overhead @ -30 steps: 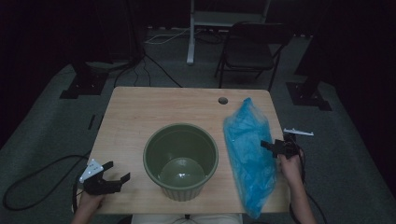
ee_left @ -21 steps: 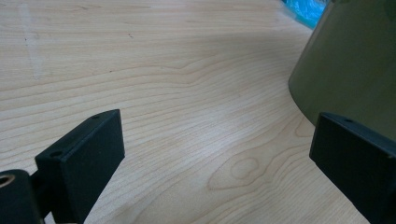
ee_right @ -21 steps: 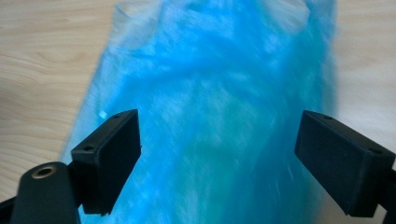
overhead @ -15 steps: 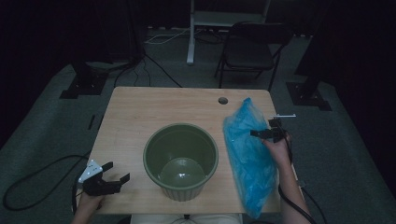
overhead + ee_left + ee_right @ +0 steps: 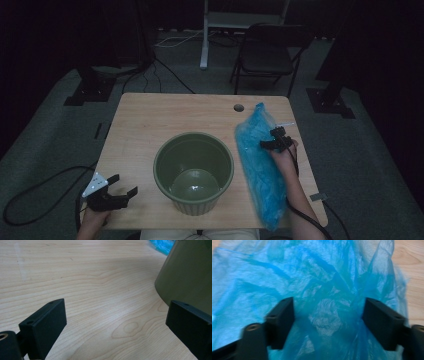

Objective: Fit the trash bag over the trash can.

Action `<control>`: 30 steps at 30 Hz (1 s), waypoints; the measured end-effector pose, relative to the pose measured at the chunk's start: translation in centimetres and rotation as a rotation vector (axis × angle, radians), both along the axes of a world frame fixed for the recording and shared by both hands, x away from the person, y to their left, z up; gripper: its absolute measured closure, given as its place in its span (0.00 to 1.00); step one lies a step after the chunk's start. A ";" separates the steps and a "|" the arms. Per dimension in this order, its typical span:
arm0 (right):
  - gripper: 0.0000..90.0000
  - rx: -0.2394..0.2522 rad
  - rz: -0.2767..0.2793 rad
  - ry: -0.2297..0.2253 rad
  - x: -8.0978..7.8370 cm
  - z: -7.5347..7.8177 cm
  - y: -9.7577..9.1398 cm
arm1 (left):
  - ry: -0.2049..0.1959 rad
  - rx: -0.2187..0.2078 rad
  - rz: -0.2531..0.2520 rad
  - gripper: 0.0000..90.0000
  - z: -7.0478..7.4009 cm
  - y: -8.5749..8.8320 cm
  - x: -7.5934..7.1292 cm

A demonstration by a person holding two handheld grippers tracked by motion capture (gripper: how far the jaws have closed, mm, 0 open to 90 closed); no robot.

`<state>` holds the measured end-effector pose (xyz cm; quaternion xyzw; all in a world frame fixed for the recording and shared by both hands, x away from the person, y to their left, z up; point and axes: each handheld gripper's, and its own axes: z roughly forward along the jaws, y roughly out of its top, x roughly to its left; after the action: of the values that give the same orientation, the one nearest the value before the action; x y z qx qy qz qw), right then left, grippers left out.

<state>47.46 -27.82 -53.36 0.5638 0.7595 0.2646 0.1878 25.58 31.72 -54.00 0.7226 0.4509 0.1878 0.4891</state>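
Observation:
A crumpled blue plastic bag (image 5: pixel 260 165) lies lengthwise along the right side of the wooden table (image 5: pixel 165 120). My right gripper (image 5: pixel 272 141) hovers over the bag's upper half, pointing left. Up close, its jaws stand wide apart with a raised fold of the blue bag (image 5: pixel 324 302) between them; my right gripper (image 5: pixel 328 315) is open. A green bucket (image 5: pixel 194 170) stands empty at the table's front middle. My left gripper (image 5: pixel 122 186) rests open at the front left corner, the green bucket's wall (image 5: pixel 190 272) just right of it, bare wood between my left gripper's (image 5: pixel 116 320) jaws.
A folding chair (image 5: pixel 267 50) and a white stand (image 5: pixel 235 20) are behind the table. Black stand bases (image 5: pixel 85 90) sit on the carpet at both sides. A cable hole (image 5: pixel 239 107) is in the table's back right. A cable (image 5: pixel 30 195) loops on the floor at left.
My right gripper has moved forward and to the left, from the bag's right edge to above its upper half. The left gripper has stayed put.

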 end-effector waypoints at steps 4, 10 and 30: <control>0.74 0.006 0.041 -0.019 -0.5 0.3 0.7 | -0.001 -0.002 -0.002 0.04 0.1 -0.1 0.0; 1.00 0.084 0.035 -0.026 -0.7 0.0 0.8 | 0.006 0.006 -0.015 0.04 0.1 -0.5 0.1; 1.00 0.364 0.048 -0.381 -7.0 11.5 -2.7 | -0.002 0.004 -0.021 0.04 0.3 -0.7 0.2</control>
<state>40.47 -30.50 -41.87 0.5102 0.6636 0.5025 0.2164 25.78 31.04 -53.67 0.7281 0.4425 0.1844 0.4899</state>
